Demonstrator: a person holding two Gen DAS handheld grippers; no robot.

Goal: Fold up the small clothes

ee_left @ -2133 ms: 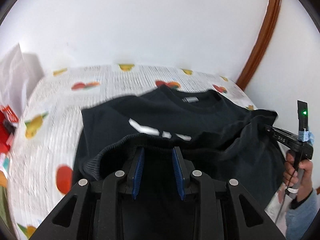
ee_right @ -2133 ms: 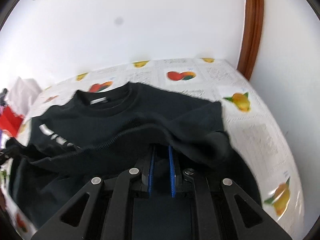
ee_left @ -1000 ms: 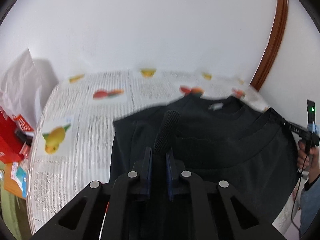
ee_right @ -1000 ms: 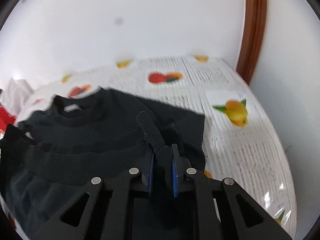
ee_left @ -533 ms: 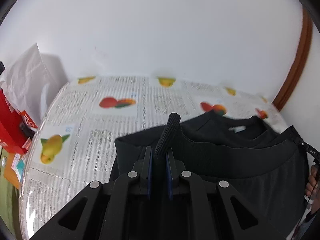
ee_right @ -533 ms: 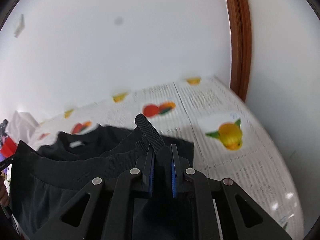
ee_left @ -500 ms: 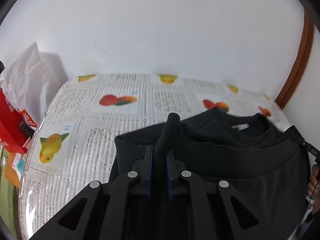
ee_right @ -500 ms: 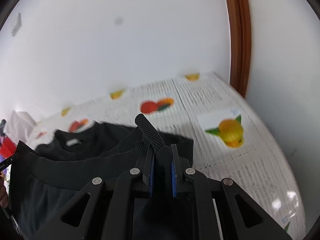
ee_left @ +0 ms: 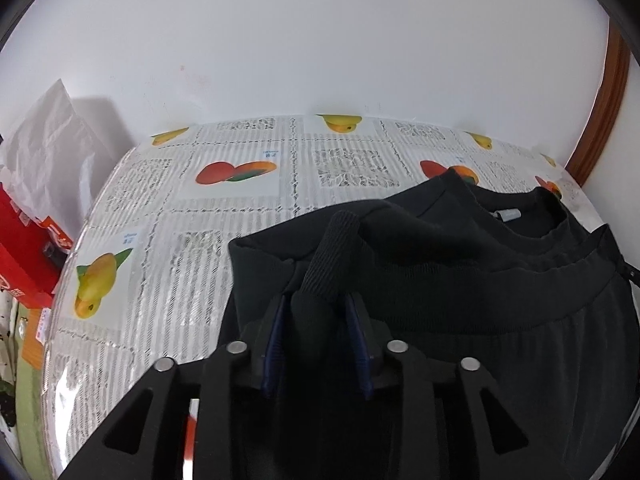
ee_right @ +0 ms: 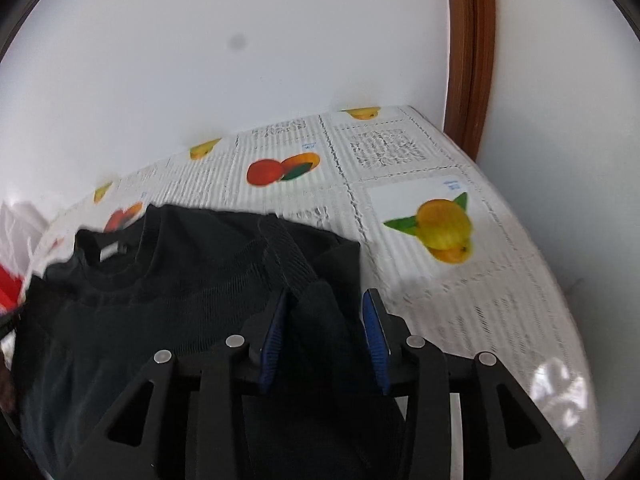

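Observation:
A black sweatshirt lies on the fruit-print tablecloth, its ribbed hem folded up to just below the collar. My left gripper is open, with the ribbed hem corner loose between its blue pads. In the right wrist view the same sweatshirt lies to the left. My right gripper is open too, and the other ribbed corner rests between its pads. The lower part of the shirt is hidden under both grippers.
A red box and a white paper bag stand at the table's left edge. A white wall runs along the back, with a brown wooden frame at the right corner. Bare tablecloth lies right of the shirt.
Both grippers carried the hem forward to the collar while shut on it. In the last half second both have opened, and the hem corners now lie loose between the pads.

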